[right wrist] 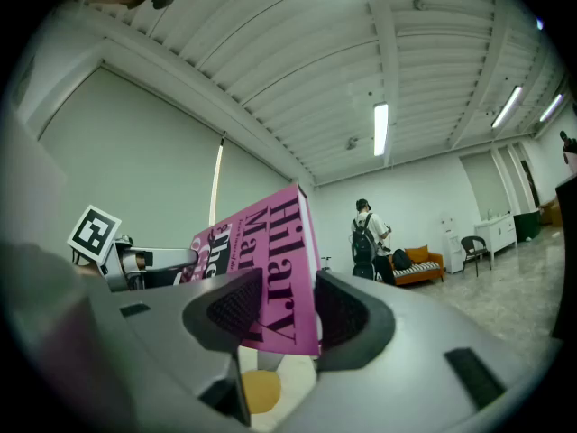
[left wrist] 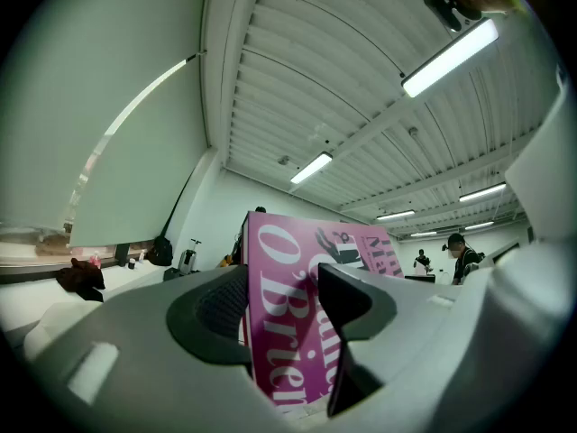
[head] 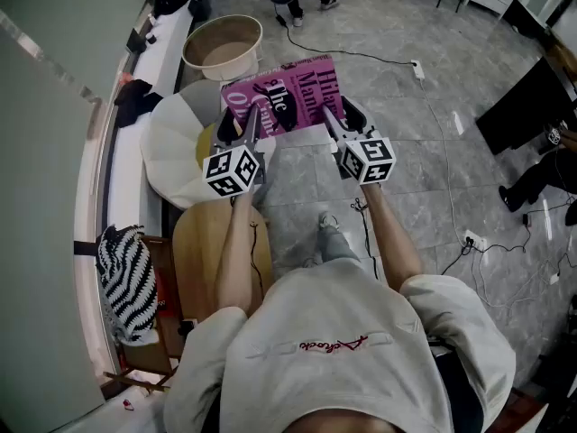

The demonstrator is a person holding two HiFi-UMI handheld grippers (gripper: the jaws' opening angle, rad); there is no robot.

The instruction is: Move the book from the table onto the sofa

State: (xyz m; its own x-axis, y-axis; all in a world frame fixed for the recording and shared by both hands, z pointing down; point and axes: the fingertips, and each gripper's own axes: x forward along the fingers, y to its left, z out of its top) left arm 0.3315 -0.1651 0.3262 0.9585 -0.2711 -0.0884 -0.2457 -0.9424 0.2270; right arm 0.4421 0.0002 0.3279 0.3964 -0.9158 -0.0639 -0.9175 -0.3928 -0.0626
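A magenta book (head: 281,91) with black and white cover lettering hangs in the air, held flat between both grippers. My left gripper (head: 251,126) is shut on its near left edge, and my right gripper (head: 334,121) is shut on its near right edge. In the left gripper view the book (left wrist: 293,253) stands between the dark pads (left wrist: 221,309) of the left gripper (left wrist: 281,318). In the right gripper view the book (right wrist: 270,242) is pinched in the right gripper (right wrist: 281,312). The book hovers over the right edge of a white sofa seat (head: 173,152) with a yellow cushion (head: 206,144).
A round beige tub (head: 223,47) stands beyond the sofa seat. A wooden table (head: 206,251) is under my left forearm, and a black-and-white striped bag (head: 128,280) lies to its left. Cables and a power strip (head: 416,69) lie on the tiled floor. People stand far off.
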